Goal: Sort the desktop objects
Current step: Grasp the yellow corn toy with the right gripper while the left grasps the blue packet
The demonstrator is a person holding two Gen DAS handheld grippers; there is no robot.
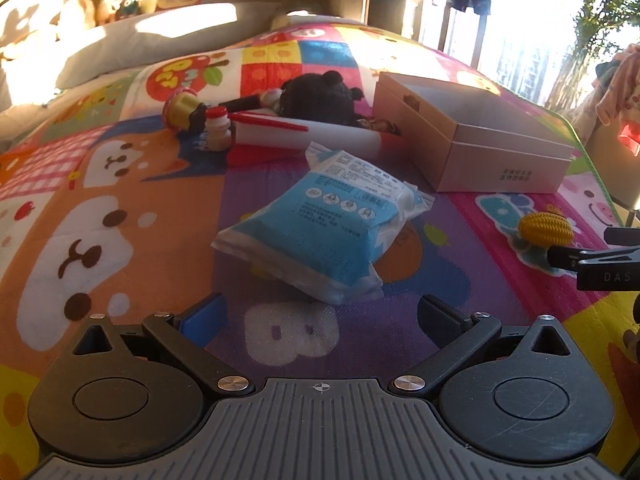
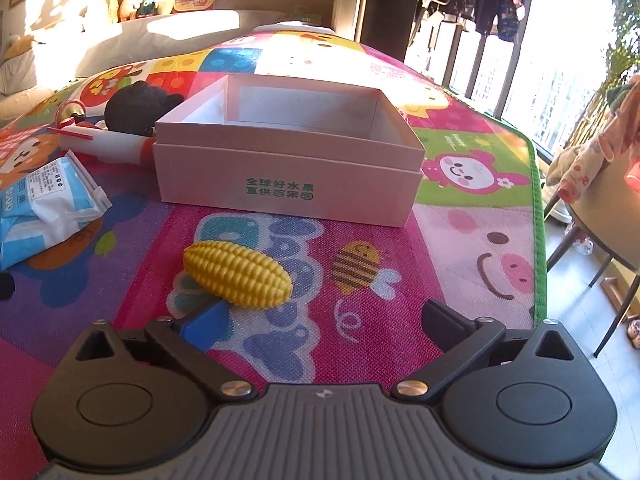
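toy corn (image 2: 237, 276): flat on mat (image 2: 460, 248), long axis slanting toward the box (image 2: 288, 184) | right gripper (image 2: 320, 320): released, empty | left gripper (image 1: 320, 320): released, empty

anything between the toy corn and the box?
Nothing: in the right wrist view only bare printed mat lies between the toy corn and the box.

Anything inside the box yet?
The box looks empty in the right wrist view: bare white far walls and a strip of floor. Its front wall hides the near part of the floor, so something low there would go unseen.
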